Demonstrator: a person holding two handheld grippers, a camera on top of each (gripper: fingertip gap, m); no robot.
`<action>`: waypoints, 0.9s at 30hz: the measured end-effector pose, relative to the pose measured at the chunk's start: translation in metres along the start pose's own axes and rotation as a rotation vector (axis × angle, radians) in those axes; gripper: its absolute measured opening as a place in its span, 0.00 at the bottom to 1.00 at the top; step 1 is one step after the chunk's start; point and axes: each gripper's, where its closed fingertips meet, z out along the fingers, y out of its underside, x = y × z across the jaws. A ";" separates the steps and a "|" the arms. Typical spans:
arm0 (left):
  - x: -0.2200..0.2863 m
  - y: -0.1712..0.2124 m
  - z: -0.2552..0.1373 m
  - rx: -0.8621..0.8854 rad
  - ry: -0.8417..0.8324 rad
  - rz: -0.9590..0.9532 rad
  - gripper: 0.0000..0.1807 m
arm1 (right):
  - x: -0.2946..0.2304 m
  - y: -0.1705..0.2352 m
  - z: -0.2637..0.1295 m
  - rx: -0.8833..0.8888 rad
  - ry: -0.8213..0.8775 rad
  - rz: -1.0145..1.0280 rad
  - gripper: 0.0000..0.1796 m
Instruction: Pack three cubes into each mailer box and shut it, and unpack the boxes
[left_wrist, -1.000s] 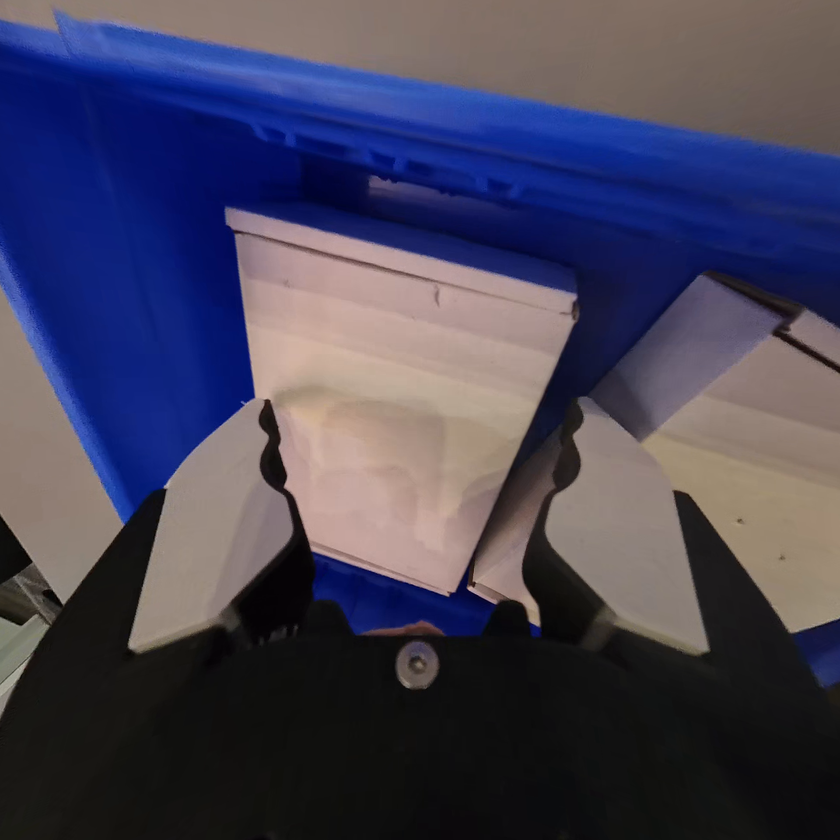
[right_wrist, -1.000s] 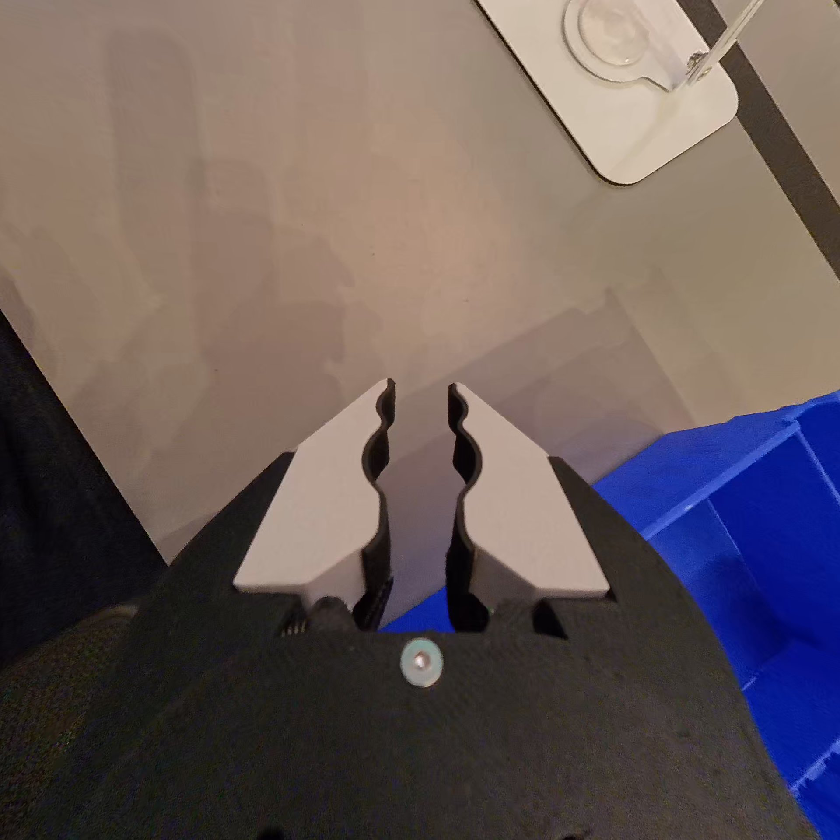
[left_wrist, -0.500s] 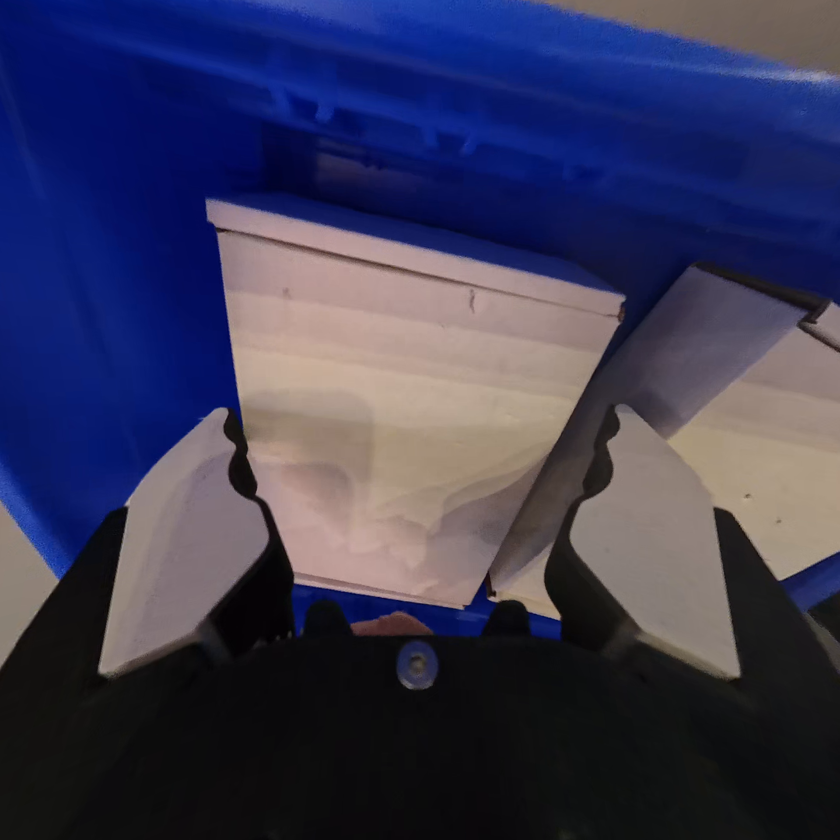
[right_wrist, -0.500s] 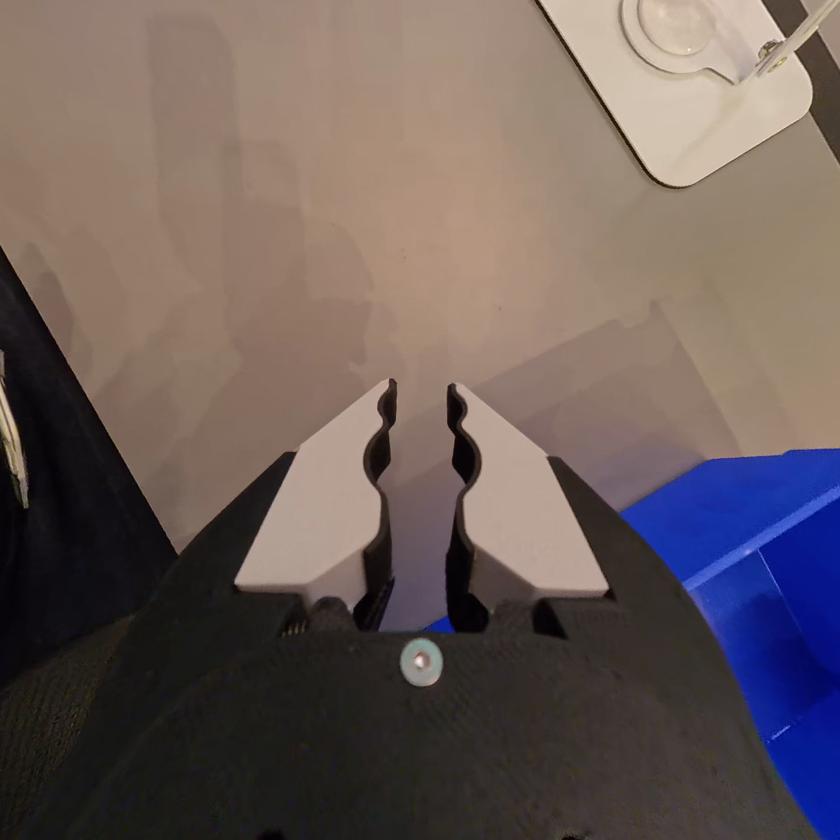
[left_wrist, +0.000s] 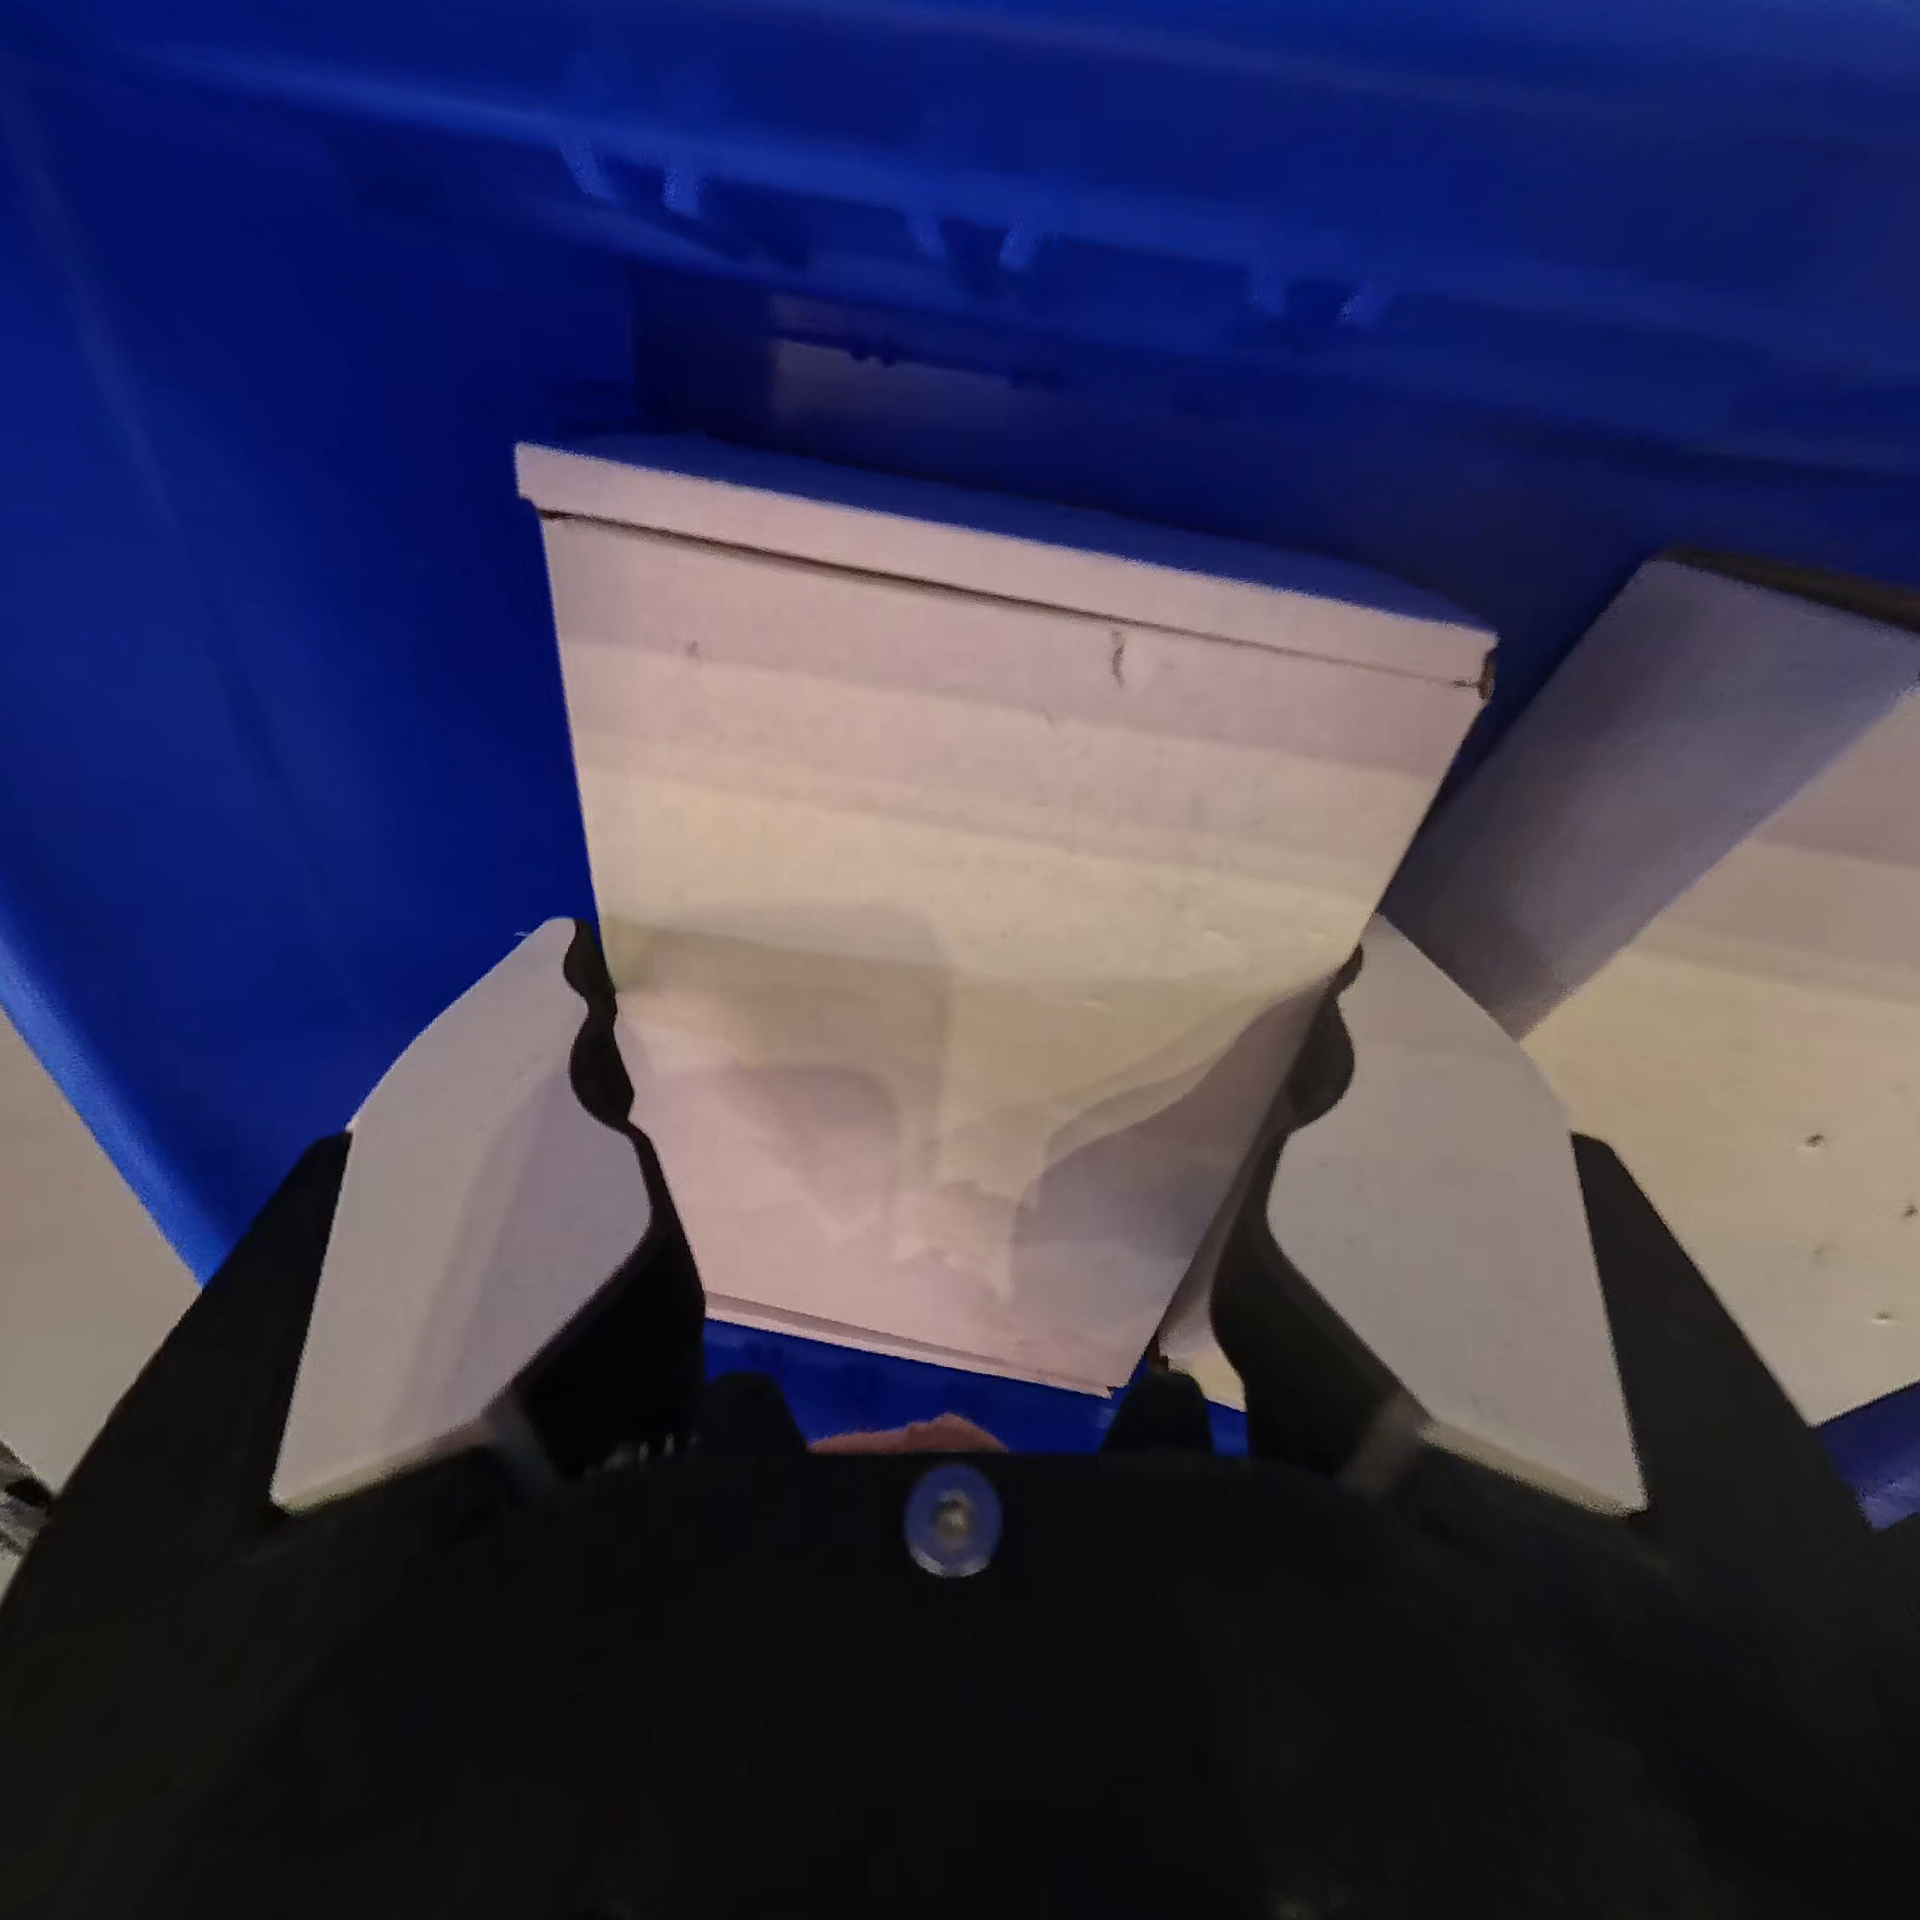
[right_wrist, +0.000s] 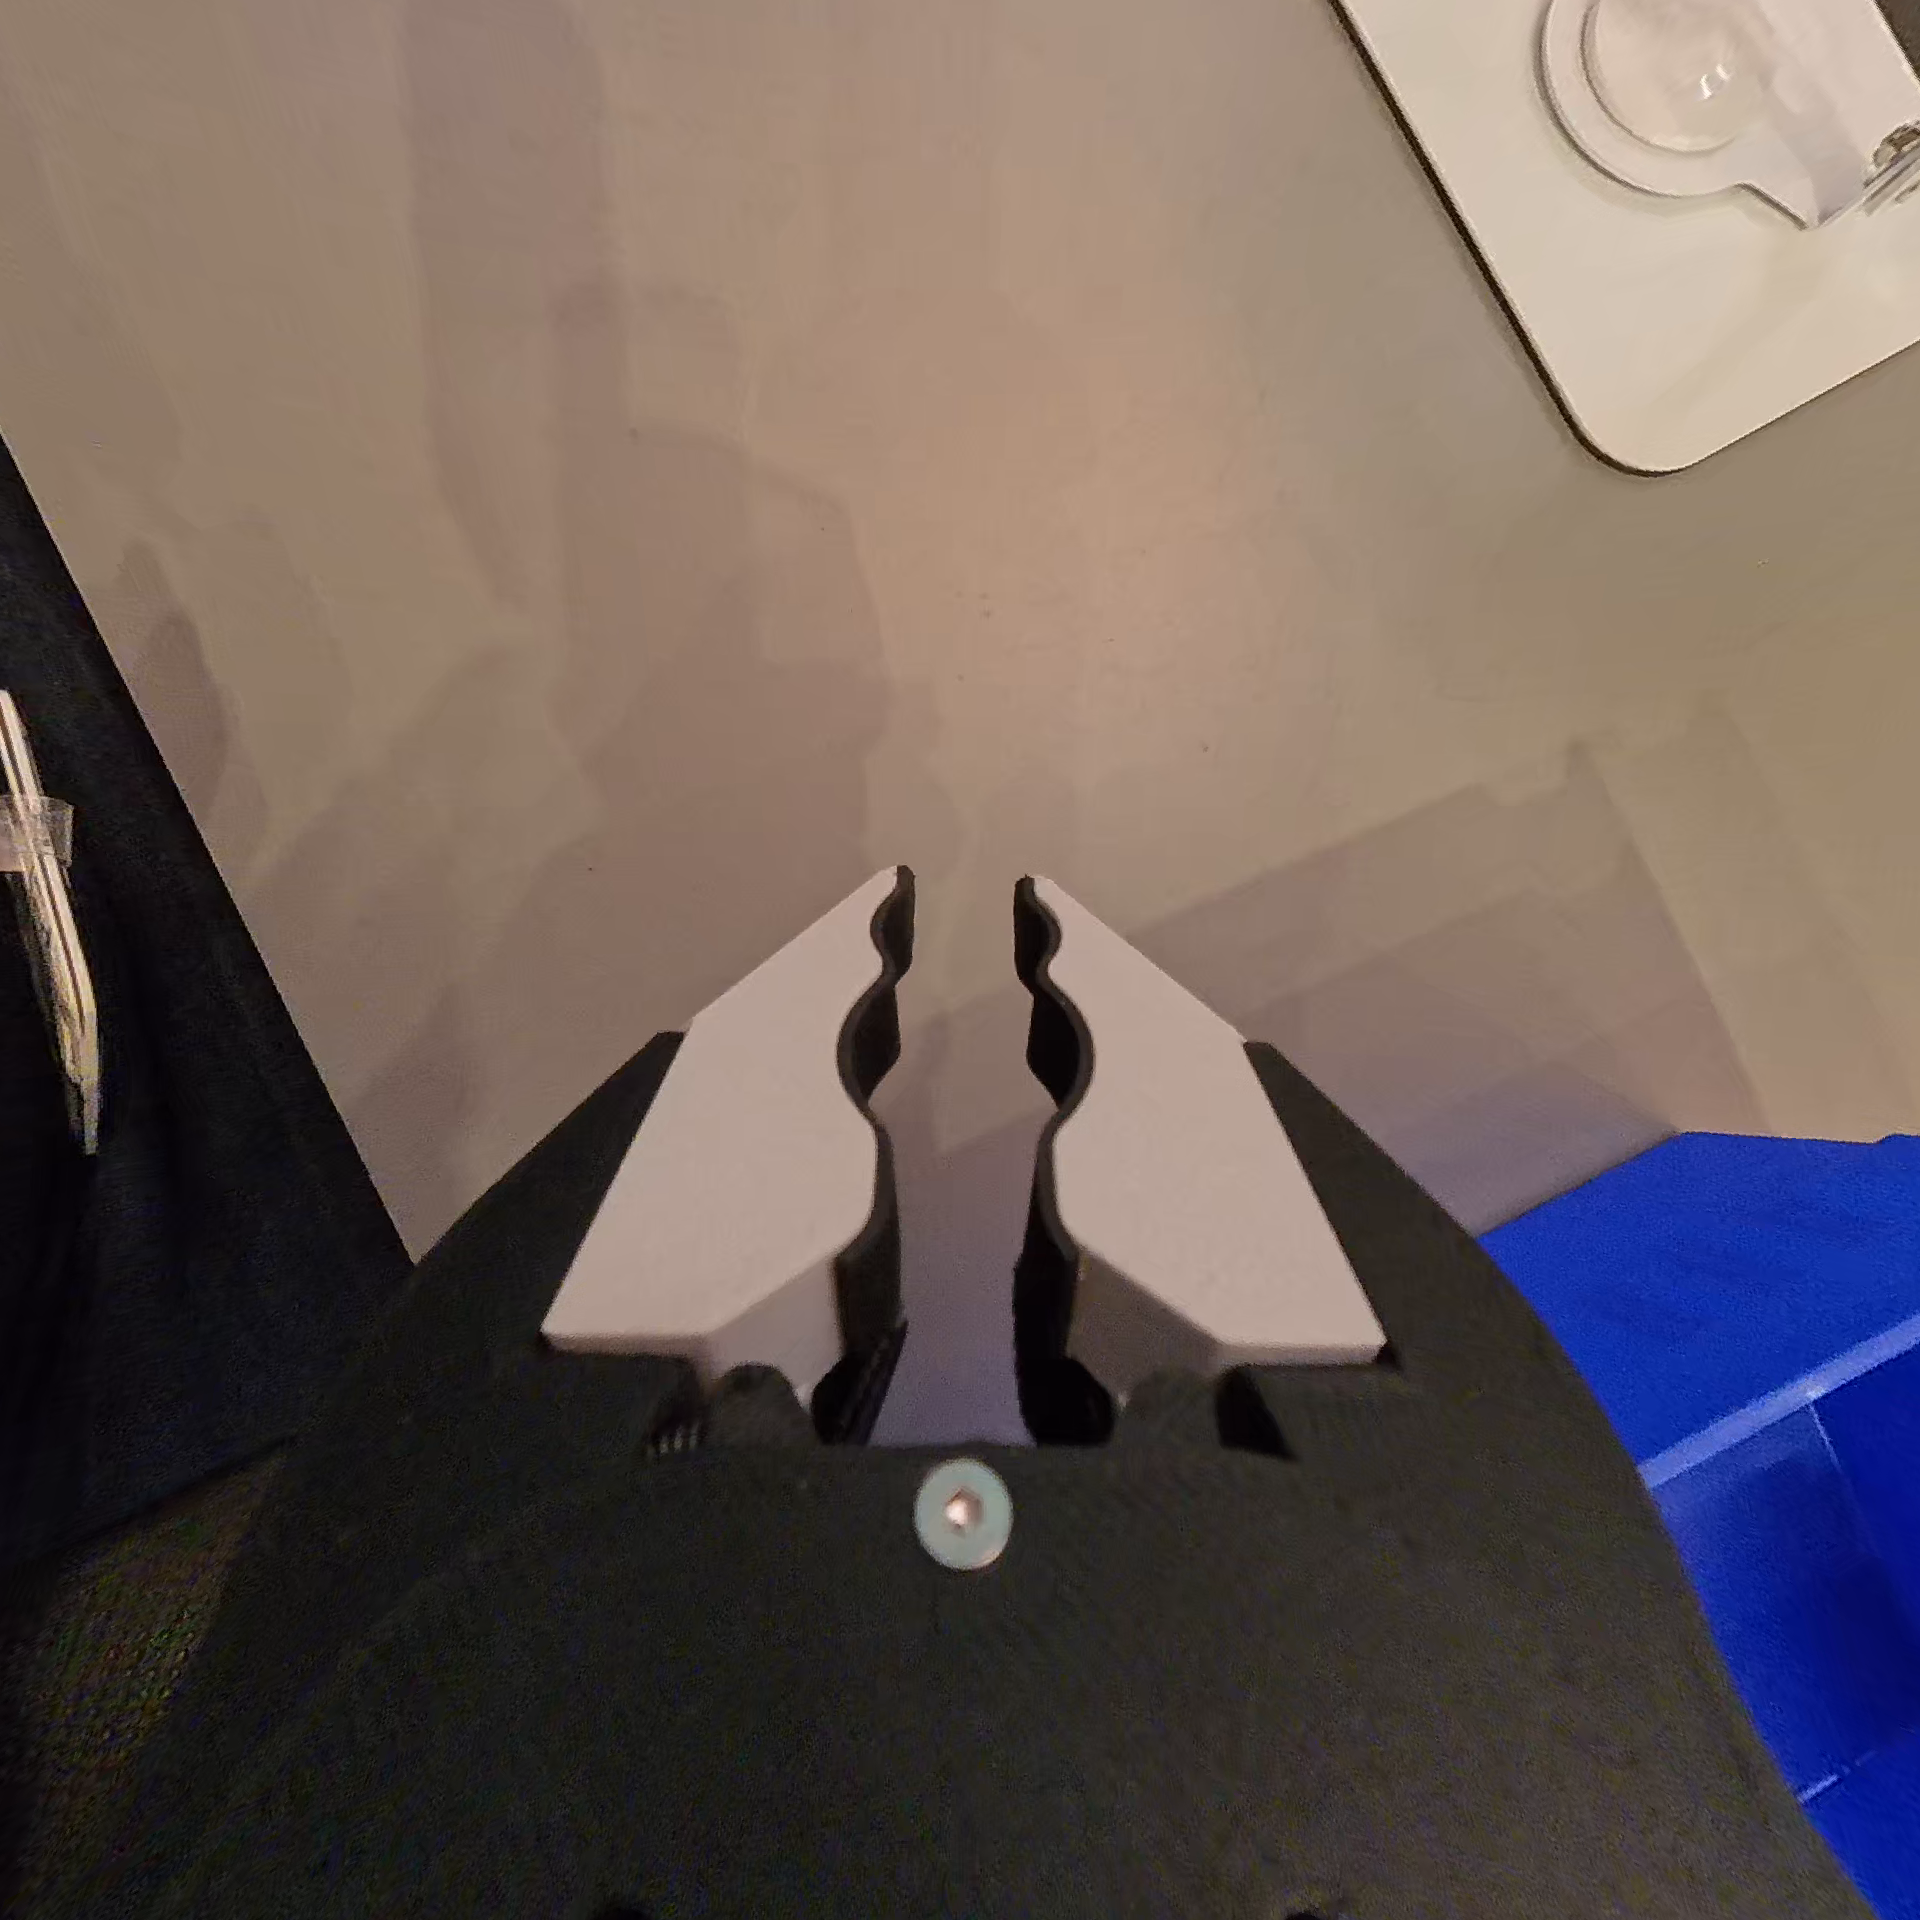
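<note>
blue bin (left_wrist: 260, 623) wall crowds left gripper (left_wrist: 961, 956), jaws spread astride white mailer box (left_wrist: 997, 831); right gripper (right_wrist: 964, 883) jaws slightly parted, empty.

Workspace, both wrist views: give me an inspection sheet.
Surface: plain grey table.
Job's things: closed white mailer box in blue bin; second white box tilted beside it; no cubes seen.
Clutter: white pad with clear holder, far corner.
Grippers: left gripper open, straddling the mailer box; right gripper narrowly open, empty, above table.
Cables: nothing seen.
Surroundings: dark strip past the table edge.
</note>
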 end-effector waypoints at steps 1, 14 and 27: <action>0.001 0.001 0.000 -0.007 -0.002 0.012 0.69 | 0.000 -0.001 0.000 0.000 0.000 -0.002 0.09; 0.001 0.001 -0.012 0.013 -0.035 0.013 0.68 | -0.003 -0.006 0.007 -0.006 -0.010 -0.014 0.09; -0.006 -0.004 -0.055 0.136 -0.096 -0.034 0.67 | -0.013 -0.019 0.011 0.007 -0.027 -0.047 0.11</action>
